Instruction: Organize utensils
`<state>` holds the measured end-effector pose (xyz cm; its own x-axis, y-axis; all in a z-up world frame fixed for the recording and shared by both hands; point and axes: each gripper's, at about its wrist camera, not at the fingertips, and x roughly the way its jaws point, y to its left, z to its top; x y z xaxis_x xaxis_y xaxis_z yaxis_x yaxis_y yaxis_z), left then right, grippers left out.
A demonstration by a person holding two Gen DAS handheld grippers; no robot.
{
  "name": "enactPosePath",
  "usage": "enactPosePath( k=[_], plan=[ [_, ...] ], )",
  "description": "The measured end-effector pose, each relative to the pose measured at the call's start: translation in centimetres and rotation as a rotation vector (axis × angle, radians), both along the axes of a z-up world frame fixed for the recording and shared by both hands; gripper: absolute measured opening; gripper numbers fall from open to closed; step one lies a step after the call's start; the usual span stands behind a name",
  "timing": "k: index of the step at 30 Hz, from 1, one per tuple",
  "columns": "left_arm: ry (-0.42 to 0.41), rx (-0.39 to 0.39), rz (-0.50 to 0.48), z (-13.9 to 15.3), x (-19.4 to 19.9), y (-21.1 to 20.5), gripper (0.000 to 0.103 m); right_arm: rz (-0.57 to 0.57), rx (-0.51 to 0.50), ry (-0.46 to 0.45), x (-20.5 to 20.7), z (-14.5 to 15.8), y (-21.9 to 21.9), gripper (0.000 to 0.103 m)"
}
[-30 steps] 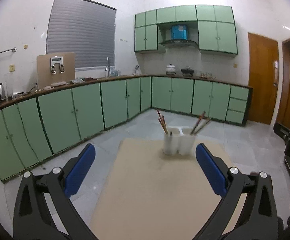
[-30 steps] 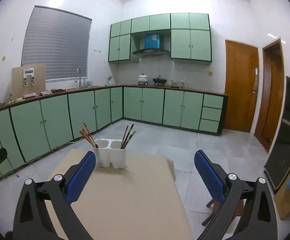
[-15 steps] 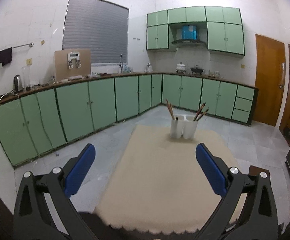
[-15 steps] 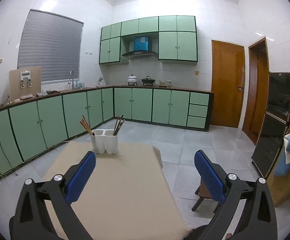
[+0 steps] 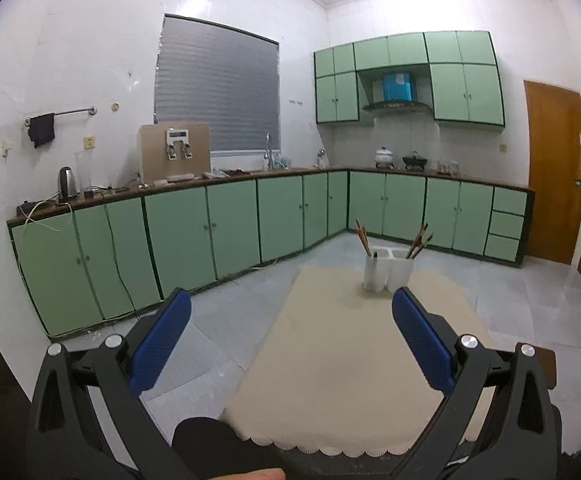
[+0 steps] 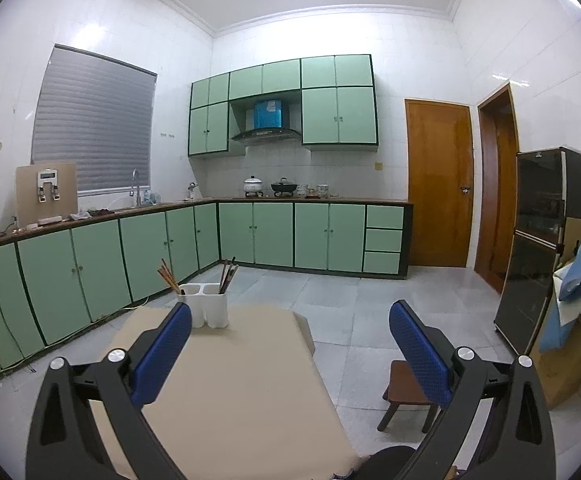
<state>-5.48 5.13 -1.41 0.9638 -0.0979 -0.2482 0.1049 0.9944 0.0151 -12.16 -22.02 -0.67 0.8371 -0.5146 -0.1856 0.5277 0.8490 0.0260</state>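
Here the biggest thing in play is the rectangular table under a beige scallop-edged cloth [image 5: 342, 364], its top bare apart from one item near the far edge. That item is the white plastic two-compartment utensil holder [image 5: 388, 270], standing upright about midway along the far edge in the left view and towards the far left corner in the right view. Thin brown-and-reddish chopsticks [image 5: 361, 236] lean out of its left compartment, and a second bunch of dark chopsticks [image 5: 420, 240] leans out of the right one; how many there are is too small to tell.

The left gripper [image 5: 290, 340], black with blue pads, is held high over the near edge with its jaws spread wide and nothing between them. The right gripper [image 6: 290, 344] is likewise wide open and empty, aimed across the table's right side, well apart from the holder. A small brown wooden stool [image 6: 408, 388] stands on the floor by the table's right edge.

With every visible utensil already in the holder, the sorting looks finished or nearly so. If a bunch needs regrouping, the sound approach would be to come in from above, close on a single stick near its top, and lift straight up so the light holder does not tip.
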Motion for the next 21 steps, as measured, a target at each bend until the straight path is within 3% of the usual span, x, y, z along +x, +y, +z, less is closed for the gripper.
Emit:
enactPosePath(
  k=[21],
  plan=[
    [-0.008,-0.028,0.022,0.80,0.22,0.33,0.098,-0.013,-0.001,-0.051,-0.14,-0.63,0.15,0.097]
  ],
)
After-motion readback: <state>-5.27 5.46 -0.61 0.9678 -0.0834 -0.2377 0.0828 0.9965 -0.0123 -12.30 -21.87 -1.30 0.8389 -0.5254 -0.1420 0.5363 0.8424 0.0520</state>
